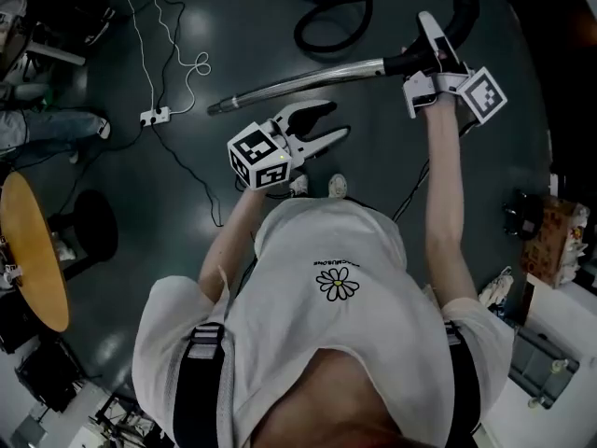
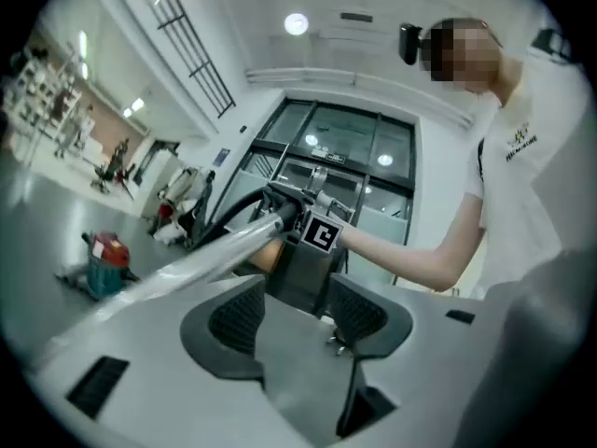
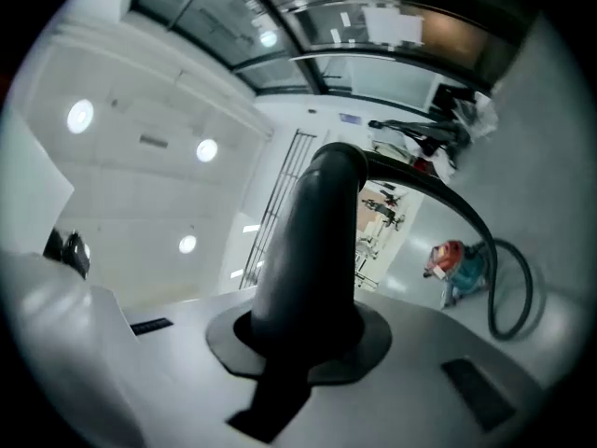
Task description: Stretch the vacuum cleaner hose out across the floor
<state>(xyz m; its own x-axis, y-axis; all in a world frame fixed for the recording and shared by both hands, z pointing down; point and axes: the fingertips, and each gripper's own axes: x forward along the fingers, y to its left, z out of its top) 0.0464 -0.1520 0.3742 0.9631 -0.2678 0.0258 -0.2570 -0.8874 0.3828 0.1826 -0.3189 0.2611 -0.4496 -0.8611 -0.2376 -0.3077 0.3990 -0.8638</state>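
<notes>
We clamped our right gripper on the black curved vacuum handle to pull the black hose; our left gripper gaped empty.

Black vacuum cleaner hose lies curled in a loop on the dark floor (not stretched out). Its black handle joins a silver wand angled leftward, raised.
</notes>
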